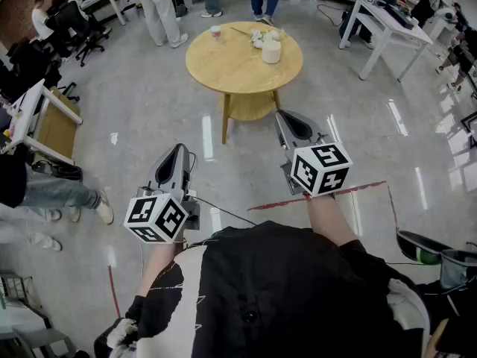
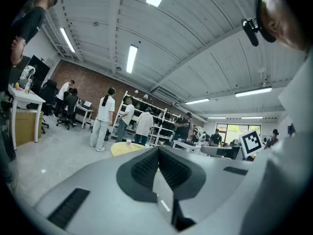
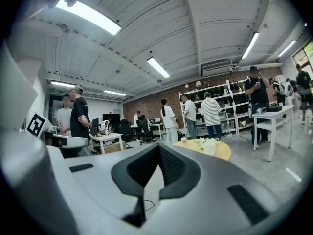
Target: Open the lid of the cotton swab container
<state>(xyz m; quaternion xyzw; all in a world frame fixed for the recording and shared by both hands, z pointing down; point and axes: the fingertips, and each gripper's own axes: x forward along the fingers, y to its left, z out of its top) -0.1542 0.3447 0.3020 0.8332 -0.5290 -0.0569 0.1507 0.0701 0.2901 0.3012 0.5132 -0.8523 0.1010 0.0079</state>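
Cotton swab container [image 1: 271, 51]: white cylinder, upright on the round wooden worktop [image 1: 223, 73], right of centre, well apart from both tools; lid detail too small to read

Left tool [image 1: 179, 149]: jaws clenched together, nothing between them. Right tool [image 1: 282, 115]: same, jaws closed tight, empty. Both are held in the air over the floor [image 1: 149, 118], short of the worktop's near edge, tips pointing toward it. Right tool sits closer to that edge than the left one. Marker cube on the left [image 1: 156, 217] and marker cube on the right [image 1: 320, 168] face up toward the head camera, with the person's forearms behind them

Rest of the worktop:
- small pink cup [image 1: 216, 32] near the far-left edge
- cluster of white bits [image 1: 262, 36] near the far edge, just beyond the container; can't tell what they are
- lower shelf [image 1: 250, 107] under the top, between the legs

Further out: red tape line [image 1: 320, 195] on the floor below the right tool, white desk [image 1: 387, 28] off the worktop's right side, several people standing past the far edge, shelving along a brick wall in both gripper views
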